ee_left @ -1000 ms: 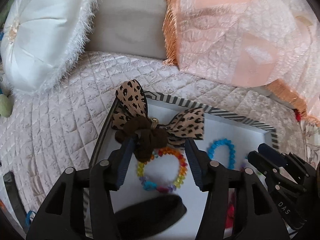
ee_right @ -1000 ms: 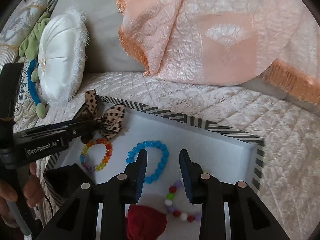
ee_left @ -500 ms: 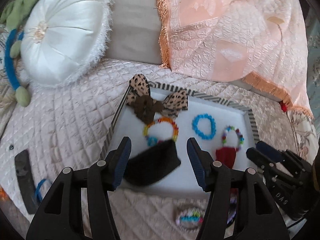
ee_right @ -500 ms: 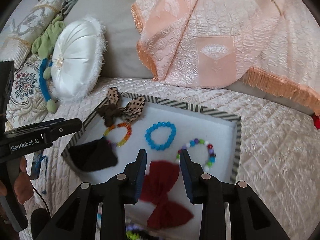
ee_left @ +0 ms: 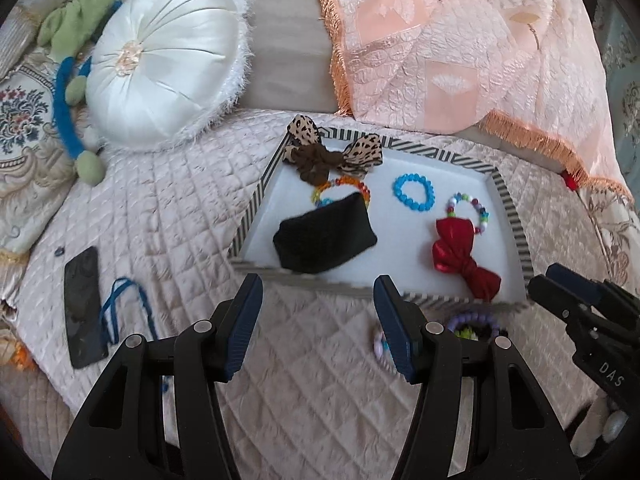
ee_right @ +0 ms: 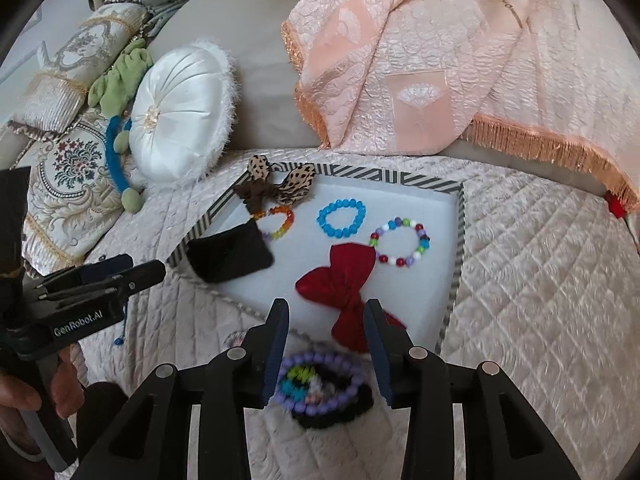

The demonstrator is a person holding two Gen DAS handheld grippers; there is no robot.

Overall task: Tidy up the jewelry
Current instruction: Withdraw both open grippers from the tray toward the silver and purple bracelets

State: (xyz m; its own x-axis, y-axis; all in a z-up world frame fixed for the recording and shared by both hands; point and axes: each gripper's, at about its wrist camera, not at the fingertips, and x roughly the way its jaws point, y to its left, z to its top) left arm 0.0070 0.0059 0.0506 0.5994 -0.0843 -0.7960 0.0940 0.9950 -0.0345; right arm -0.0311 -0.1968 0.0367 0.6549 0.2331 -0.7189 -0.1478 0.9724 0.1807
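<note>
While a quilted bed cover (ee_left: 168, 216) fills most of both views, a peach throw (ee_left: 460, 48) and a round white cushion (ee_left: 160, 68) lie at its far edge. On the cover sits a striped-rimmed tray (ee_left: 508, 208) with a white floor. In it lie a black pouch (ee_left: 326, 240) at the near left, overlapping a rainbow bracelet (ee_right: 280, 220); a red bow (ee_right: 344, 288) at the near right; a leopard bow (ee_left: 332, 152) at the far left corner; a blue bracelet (ee_left: 414, 192) mid-tray; and a mixed-bead bracelet (ee_right: 400, 242) touching the red bow. Just outside the near rim, a purple bracelet (ee_right: 320, 376) lies on a dark scrunchie (ee_right: 336, 416).

The left hand-held gripper (ee_left: 318, 320) hangs over bare quilt, jaws wide apart and empty. The right hand-held gripper (ee_right: 326, 344) has just been opening; its jaws flank the purple bracelet from above, gripping nothing. A phone (ee_left: 82, 304) and blue cord (ee_left: 120, 312) lie left of the tray.
</note>
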